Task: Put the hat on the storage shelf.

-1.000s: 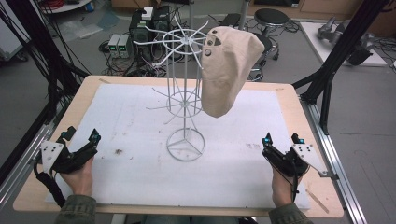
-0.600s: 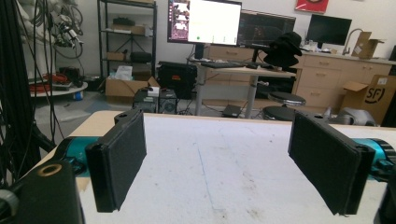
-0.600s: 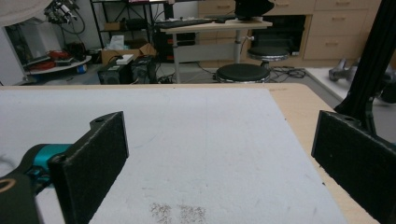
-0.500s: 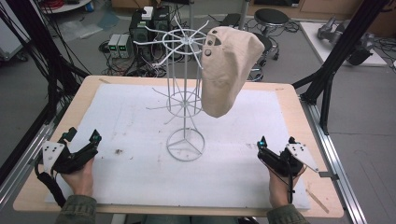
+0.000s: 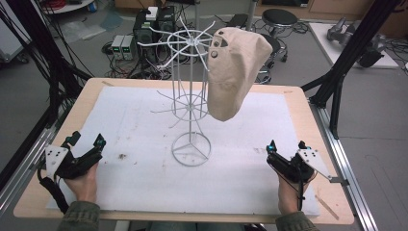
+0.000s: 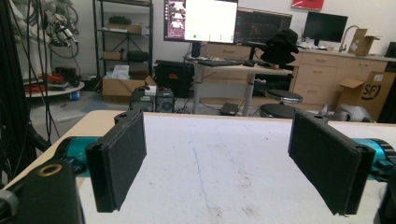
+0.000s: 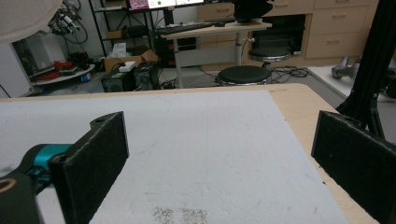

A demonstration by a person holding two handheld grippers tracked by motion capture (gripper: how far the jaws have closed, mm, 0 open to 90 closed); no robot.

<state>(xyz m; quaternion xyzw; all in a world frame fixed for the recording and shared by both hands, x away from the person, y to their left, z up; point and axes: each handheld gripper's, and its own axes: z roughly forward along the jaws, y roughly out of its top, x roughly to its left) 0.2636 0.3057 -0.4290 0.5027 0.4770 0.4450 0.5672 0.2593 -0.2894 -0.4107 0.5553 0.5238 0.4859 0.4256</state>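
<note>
Beige cap (image 5: 236,72) hangs on an upper arm of the white wire rack (image 5: 191,103), mid-table; cap sits at the rack's 2 o'clock side. Left gripper (image 5: 87,141) rests at the table's 8 o'clock corner, jaws wide apart, nothing between them. Right gripper (image 5: 286,146) at 4 o'clock, jaws just spread to full width, also empty. Both sit on the white mat (image 5: 144,120), well apart from the rack.

Beige cloth hat (image 5: 236,72), matt soft weave, white coated wire rack (image 5: 191,103), smooth thin metal, white matt sheet (image 5: 144,130), rough and stained, light wood table (image 5: 308,120), black foam-textured pads (image 6: 119,158) on left tool (image 5: 86,150)
</note>
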